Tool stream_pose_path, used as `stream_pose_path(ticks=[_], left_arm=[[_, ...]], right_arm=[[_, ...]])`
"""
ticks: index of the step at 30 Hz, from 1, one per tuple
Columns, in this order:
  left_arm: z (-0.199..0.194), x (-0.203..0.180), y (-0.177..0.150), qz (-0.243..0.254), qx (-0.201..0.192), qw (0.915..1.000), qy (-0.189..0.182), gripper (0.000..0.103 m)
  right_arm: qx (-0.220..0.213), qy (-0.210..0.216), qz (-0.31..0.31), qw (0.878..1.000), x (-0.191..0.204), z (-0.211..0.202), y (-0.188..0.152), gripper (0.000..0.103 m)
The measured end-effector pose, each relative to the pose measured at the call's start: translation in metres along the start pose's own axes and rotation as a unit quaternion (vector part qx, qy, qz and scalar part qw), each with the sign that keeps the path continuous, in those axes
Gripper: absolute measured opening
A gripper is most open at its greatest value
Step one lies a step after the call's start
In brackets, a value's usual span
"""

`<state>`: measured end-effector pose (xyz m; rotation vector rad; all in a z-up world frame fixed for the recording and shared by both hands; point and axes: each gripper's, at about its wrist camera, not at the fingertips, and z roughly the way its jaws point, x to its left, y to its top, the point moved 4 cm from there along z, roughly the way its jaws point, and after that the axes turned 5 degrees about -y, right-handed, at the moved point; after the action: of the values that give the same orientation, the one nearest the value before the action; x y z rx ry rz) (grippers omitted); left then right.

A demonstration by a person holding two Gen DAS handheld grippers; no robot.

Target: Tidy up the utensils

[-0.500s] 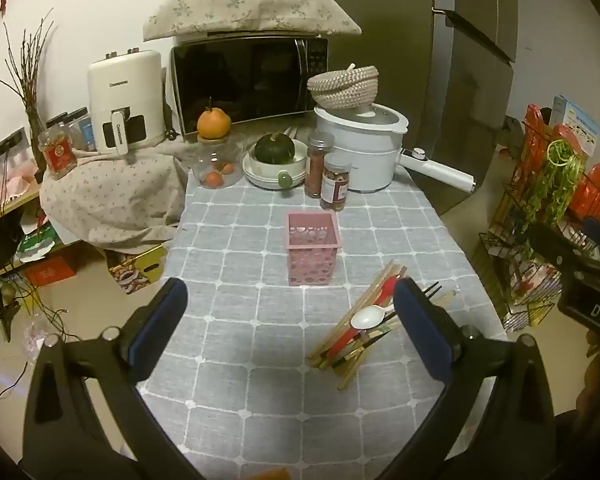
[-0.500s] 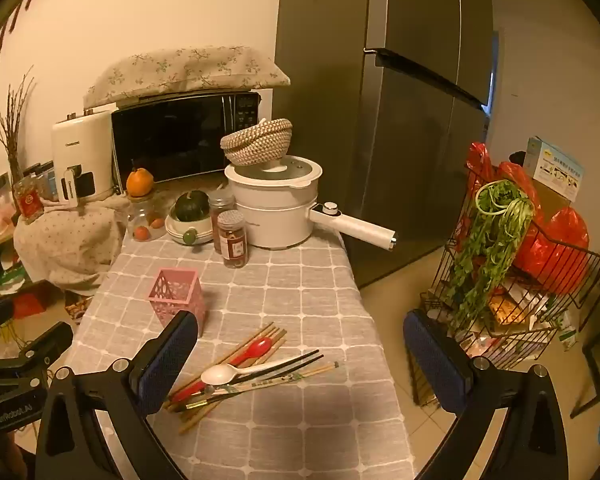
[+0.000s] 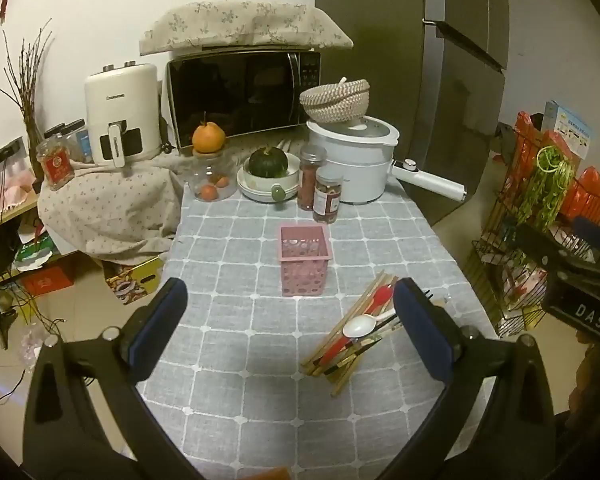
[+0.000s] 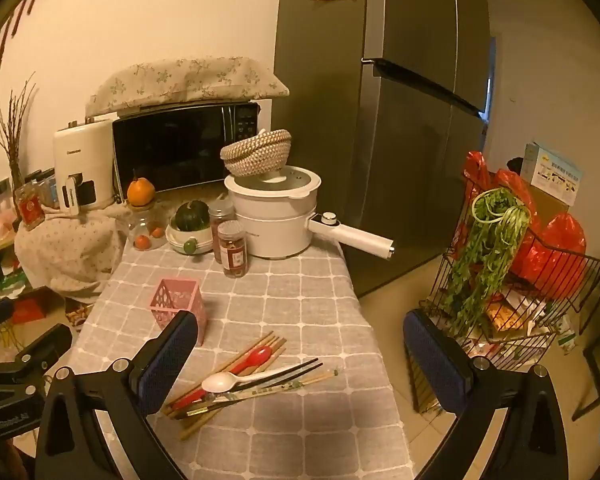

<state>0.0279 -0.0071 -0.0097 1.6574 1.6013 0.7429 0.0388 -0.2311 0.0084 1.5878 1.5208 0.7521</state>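
A pile of utensils lies on the grey checked tablecloth (image 3: pixel 236 344): a white spoon (image 3: pixel 358 326), a red spoon (image 3: pixel 376 300), wooden chopsticks (image 3: pixel 364 296) and dark chopsticks. It also shows in the right wrist view, with the white spoon (image 4: pixel 224 381) and red spoon (image 4: pixel 256 356). A pink perforated holder (image 3: pixel 304 258) (image 4: pixel 176 304) stands upright and empty behind the pile. My left gripper (image 3: pixel 290 326) is open above the table's near part, left of the pile. My right gripper (image 4: pixel 300 360) is open above the pile's right side and the table edge.
At the table's back stand two spice jars (image 3: pixel 326 196), a white pot (image 3: pixel 356 160) with a long handle and a woven basket on top, a bowl with a green squash (image 3: pixel 268 164), a glass jar, a microwave (image 3: pixel 244 100). A wire rack (image 4: pixel 512 288) stands on the right.
Both grippers have hardly moved; the views are nearly the same as before.
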Motion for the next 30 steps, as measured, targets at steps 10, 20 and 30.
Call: stream_pose_path(ticks=[10, 20, 30], left_arm=[[-0.005, 0.001, -0.001, 0.0, -0.013, 0.9999, 0.0, 0.102], [-0.023, 0.011, 0.002, -0.007, -0.035, 0.9994, 0.004, 0.102], [-0.038, 0.014, 0.003, -0.009, -0.053, 0.9985, 0.003, 0.102]], right_arm=[[-0.009, 0.001, -0.006, 1.0, 0.002, -0.004, 0.003, 0.103], [-0.02, -0.003, -0.003, 1.0, 0.006, -0.021, 0.007, 0.103], [-0.051, 0.004, 0.003, 0.999, 0.009, -0.049, 0.018, 0.103]])
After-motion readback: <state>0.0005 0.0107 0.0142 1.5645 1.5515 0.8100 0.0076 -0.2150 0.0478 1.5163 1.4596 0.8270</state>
